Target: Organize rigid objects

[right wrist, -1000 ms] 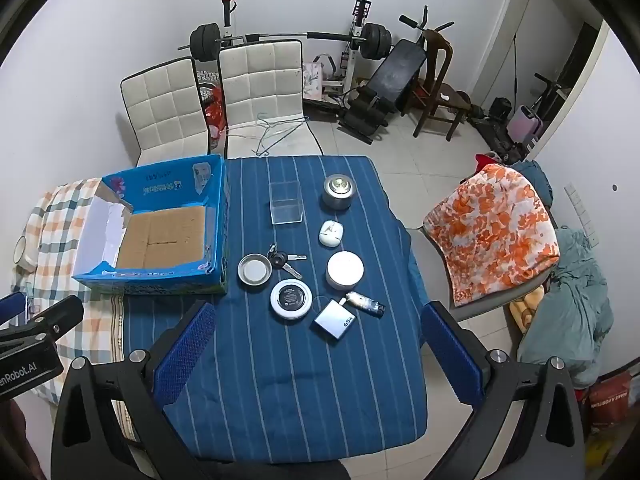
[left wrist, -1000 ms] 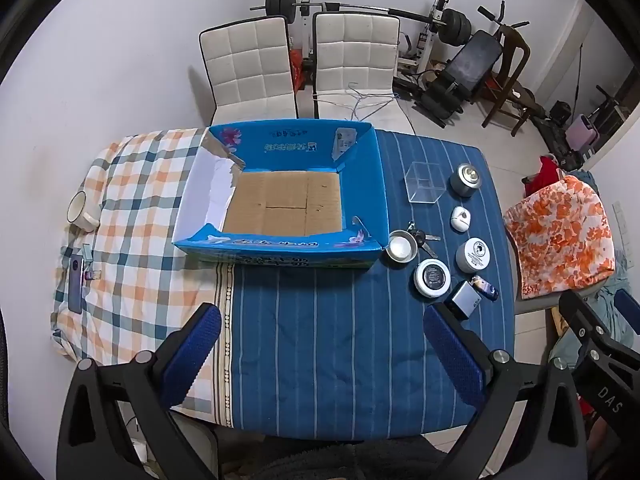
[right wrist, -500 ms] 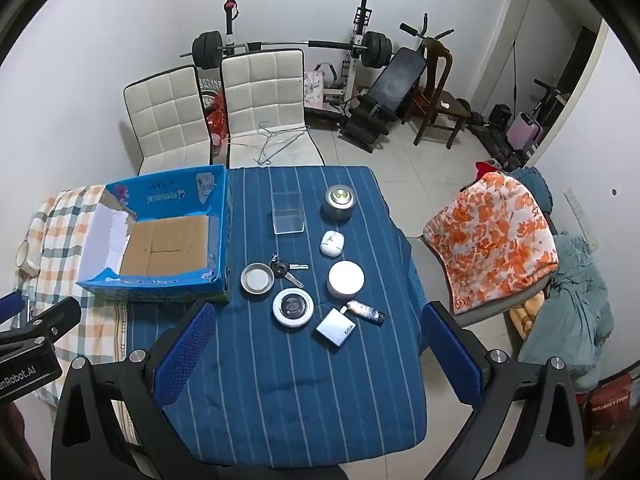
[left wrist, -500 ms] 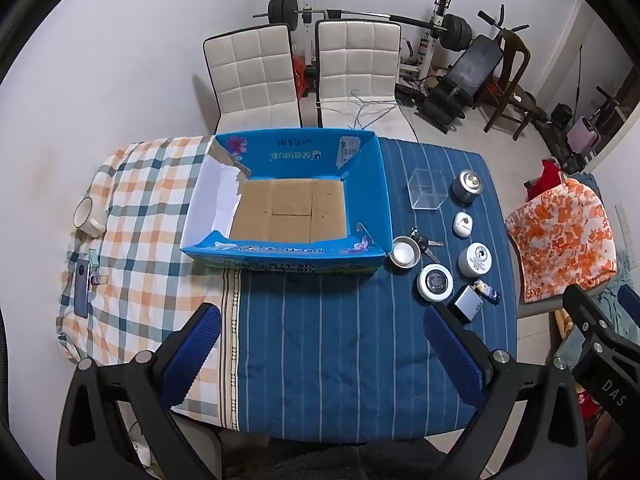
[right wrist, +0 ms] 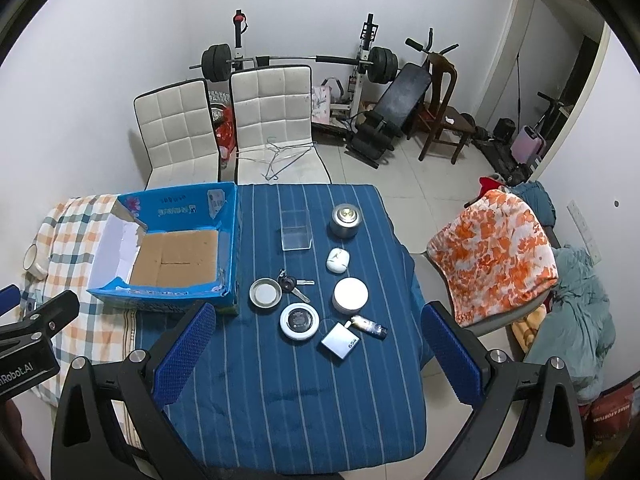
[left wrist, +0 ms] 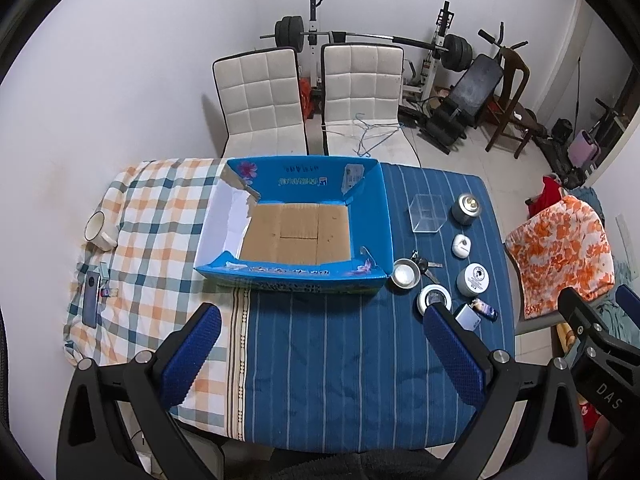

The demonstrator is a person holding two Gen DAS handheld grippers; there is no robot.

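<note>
Our left gripper [left wrist: 320, 348] has its fingers wide apart and holds nothing. Our right gripper [right wrist: 316, 352] is the same, fingers wide apart, nothing between them. Both hang high above the table.

Now we go from left to right. On the far left, on the checked cloth [left wrist: 160, 216], we see a white mug [left wrist: 98, 232] and a dark phone [left wrist: 91, 300]. Next comes the big blue box [left wrist: 296, 276]. We look inside and see only its brown cardboard floor. Nothing is in it yet.

Right of the box, on the blue striped cloth [right wrist: 280, 392], lie the small hard things. Just beside the box is a little metal dish [right wrist: 264, 293], touching a bunch of keys [right wrist: 294, 282]. Behind them stands a clear plastic box [right wrist: 296, 230]. Near us is a round white and black disc [right wrist: 300, 322]. Then come a small silver case [right wrist: 340, 340] and a little tube [right wrist: 370, 326] touching its corner. Further right are a white tub [right wrist: 350, 295], a small white pod [right wrist: 338, 261] and a metal tin [right wrist: 345, 221].

We think the job has not really started. Every little thing is outside the box, so all of them are left to move, one by one.
</note>
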